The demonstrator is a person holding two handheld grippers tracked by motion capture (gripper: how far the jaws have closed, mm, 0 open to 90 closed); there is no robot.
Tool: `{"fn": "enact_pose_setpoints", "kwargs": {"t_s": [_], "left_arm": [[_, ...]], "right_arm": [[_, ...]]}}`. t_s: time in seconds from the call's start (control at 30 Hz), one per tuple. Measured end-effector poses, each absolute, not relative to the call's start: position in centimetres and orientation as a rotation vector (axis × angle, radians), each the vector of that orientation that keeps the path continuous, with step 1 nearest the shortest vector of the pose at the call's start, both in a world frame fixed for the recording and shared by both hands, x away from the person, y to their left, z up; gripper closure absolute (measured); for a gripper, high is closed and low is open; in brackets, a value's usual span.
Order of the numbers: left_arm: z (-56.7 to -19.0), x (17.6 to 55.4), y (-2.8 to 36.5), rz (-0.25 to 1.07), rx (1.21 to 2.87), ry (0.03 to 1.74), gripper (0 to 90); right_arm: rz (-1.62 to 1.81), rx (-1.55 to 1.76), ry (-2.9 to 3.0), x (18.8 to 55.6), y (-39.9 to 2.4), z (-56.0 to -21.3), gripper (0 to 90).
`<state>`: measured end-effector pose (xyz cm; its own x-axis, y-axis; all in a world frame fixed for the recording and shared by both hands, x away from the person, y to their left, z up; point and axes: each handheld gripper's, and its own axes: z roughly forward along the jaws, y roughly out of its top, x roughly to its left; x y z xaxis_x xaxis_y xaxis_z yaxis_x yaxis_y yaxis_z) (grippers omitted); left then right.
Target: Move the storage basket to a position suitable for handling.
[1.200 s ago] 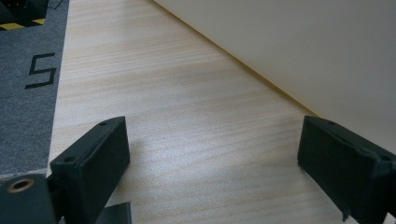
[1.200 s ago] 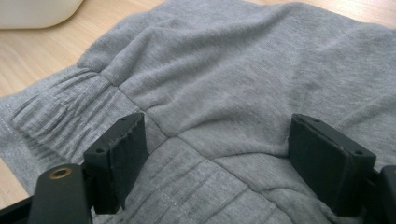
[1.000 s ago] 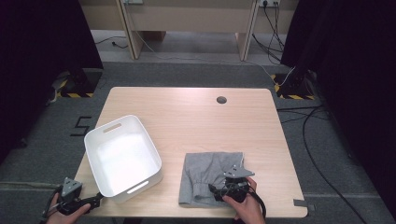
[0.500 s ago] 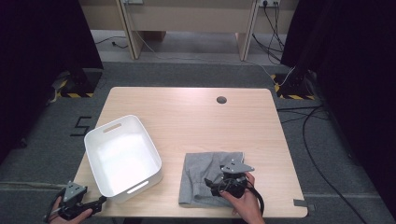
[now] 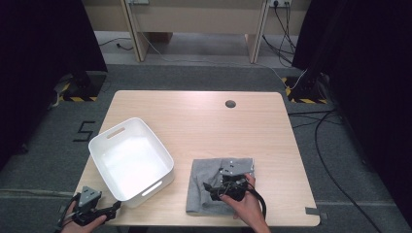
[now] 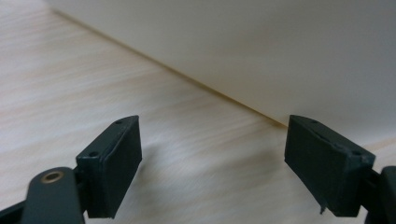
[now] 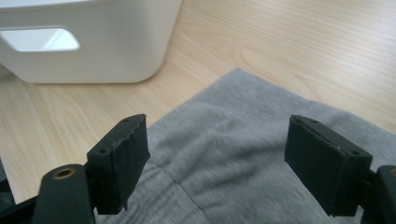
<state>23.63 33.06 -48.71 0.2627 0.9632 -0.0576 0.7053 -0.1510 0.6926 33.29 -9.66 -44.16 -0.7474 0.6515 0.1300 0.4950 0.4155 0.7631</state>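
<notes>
Two hand-held grippers work at the near edge of a wooden table [image 5: 194, 121], one over a grey cloth [image 5: 204, 191], one beside a white bin [image 5: 130, 165].

The right gripper [image 5: 208, 186] hangs over the grey cloth with its jaws set wide apart and nothing pinched between them; in the right gripper view the cloth [image 7: 243, 154] lies spread and wrinkled just under the pads. The cloth sits at about 5 o'clock on the table, and the white bin stands beside it at about 8 o'clock, the two close but apart. The left gripper [image 5: 116, 206] is at the near left corner, at 6 o'clock of the bin, its jaws having just narrowed a little yet standing apart with only bare tabletop between them, pointing at the bin's wall [image 6: 261, 51].
</notes>
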Motion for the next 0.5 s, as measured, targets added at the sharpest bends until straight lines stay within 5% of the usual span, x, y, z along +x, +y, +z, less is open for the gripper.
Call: {"fn": "enact_pose_setpoints", "kwargs": {"t_s": [0.5], "left_arm": [[-47.5,30.4,26.3,0.567,2.003,1.352,16.7]], "right_arm": [[1.276,0.990,2.473,35.1,-7.8,-43.3,22.9]]}}
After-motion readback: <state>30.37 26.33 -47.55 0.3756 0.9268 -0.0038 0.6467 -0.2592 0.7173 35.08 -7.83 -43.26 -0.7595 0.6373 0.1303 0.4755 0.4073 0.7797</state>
